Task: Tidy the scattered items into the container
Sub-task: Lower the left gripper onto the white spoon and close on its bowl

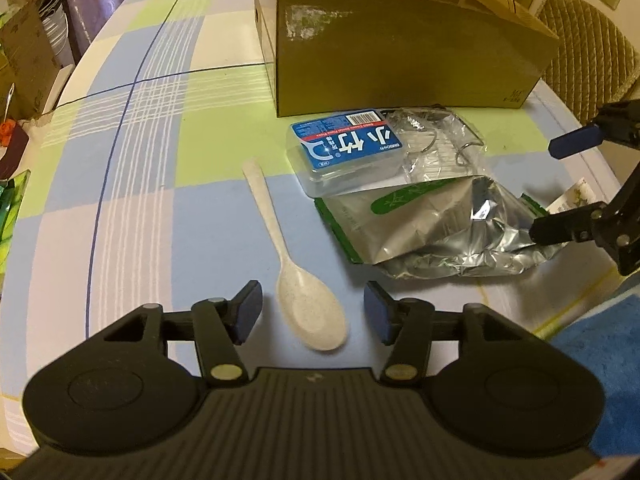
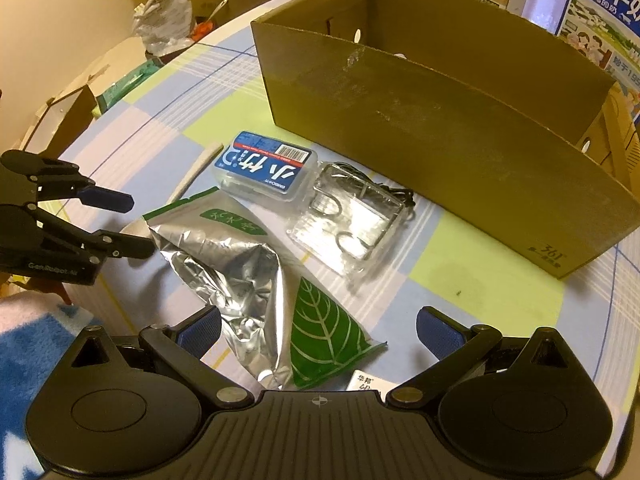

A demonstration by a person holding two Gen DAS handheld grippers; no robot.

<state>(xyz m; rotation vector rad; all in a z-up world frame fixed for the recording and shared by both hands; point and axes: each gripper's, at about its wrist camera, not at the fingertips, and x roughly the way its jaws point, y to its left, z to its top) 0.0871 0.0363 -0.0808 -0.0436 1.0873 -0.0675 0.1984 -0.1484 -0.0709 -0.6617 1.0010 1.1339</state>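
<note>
A white speckled spoon (image 1: 298, 272) lies on the checked tablecloth, its bowl between the open fingers of my left gripper (image 1: 313, 312). Beyond it lie a clear box with a blue label (image 1: 346, 150), a clear packet of metal hooks (image 1: 440, 140) and a crumpled silver-and-green foil bag (image 1: 432, 224). The open cardboard box (image 1: 400, 52) stands behind them. My right gripper (image 2: 318, 332) is open over the foil bag's (image 2: 240, 264) near end. The blue-label box (image 2: 264, 166), hook packet (image 2: 352, 220) and cardboard box (image 2: 440, 128) lie ahead. The spoon's handle (image 2: 196, 176) pokes out.
A white card (image 2: 366, 384) lies by the right gripper. A blue towel (image 1: 600, 364) lies at the table's near right edge. A quilted chair (image 1: 588, 48) stands behind the box. Cardboard boxes and bags (image 2: 160, 12) crowd the far left beyond the table.
</note>
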